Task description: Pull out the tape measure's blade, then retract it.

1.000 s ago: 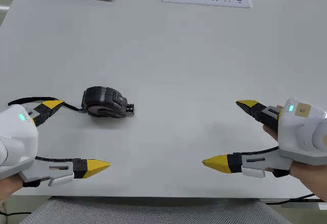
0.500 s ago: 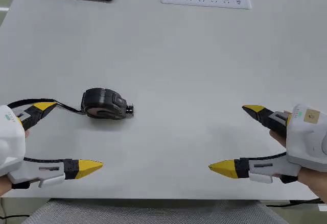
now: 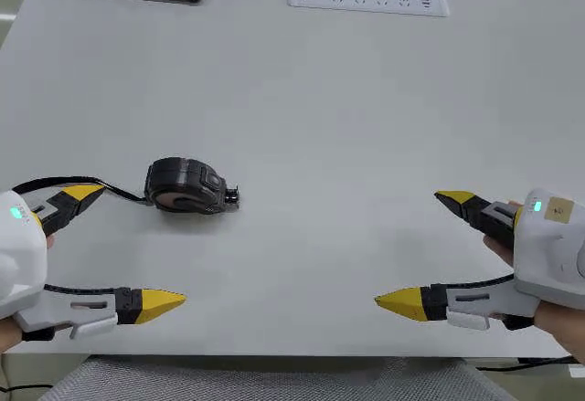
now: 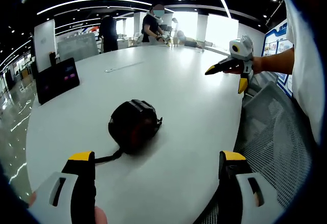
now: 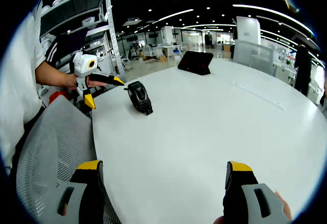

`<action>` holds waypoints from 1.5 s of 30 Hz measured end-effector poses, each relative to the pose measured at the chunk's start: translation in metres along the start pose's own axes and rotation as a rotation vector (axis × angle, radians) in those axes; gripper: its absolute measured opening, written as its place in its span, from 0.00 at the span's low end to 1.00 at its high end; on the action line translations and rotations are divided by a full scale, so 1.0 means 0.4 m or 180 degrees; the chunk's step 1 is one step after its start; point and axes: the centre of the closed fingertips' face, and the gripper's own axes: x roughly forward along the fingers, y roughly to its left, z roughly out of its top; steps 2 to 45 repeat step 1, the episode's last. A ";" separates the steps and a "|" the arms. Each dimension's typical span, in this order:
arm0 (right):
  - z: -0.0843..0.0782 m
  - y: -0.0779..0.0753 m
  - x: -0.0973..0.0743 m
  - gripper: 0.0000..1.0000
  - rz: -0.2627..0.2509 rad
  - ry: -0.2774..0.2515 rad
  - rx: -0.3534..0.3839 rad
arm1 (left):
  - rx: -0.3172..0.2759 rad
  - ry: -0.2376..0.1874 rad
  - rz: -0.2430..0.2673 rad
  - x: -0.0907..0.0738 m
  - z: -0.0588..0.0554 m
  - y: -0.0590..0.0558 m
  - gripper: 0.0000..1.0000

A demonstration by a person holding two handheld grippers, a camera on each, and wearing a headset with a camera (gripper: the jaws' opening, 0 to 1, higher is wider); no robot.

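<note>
White table — tape measure near left gripper

the left gripper and the right gripper look alike: a rounded white plastic body and two long black jaws on white bases, each jaw ending in a pointed yellow tip. a dark slot is cut into each white jaw base. a small green light glows on the left body, and another glows on the right beside a square tan label. the person wears a white shirt with short sleeves.
</note>
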 end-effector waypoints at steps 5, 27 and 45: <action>0.000 0.000 0.000 0.99 0.0001 0.0001 0.0000 | -0.0003 -0.0001 0.0003 0.000 0.000 0.001 0.99; 0.000 0.000 0.000 0.99 0.0001 0.0001 0.0000 | -0.0003 -0.0001 0.0003 0.000 0.000 0.001 0.99; 0.000 0.000 0.000 0.99 0.0001 0.0001 0.0000 | -0.0003 -0.0001 0.0003 0.000 0.000 0.001 0.99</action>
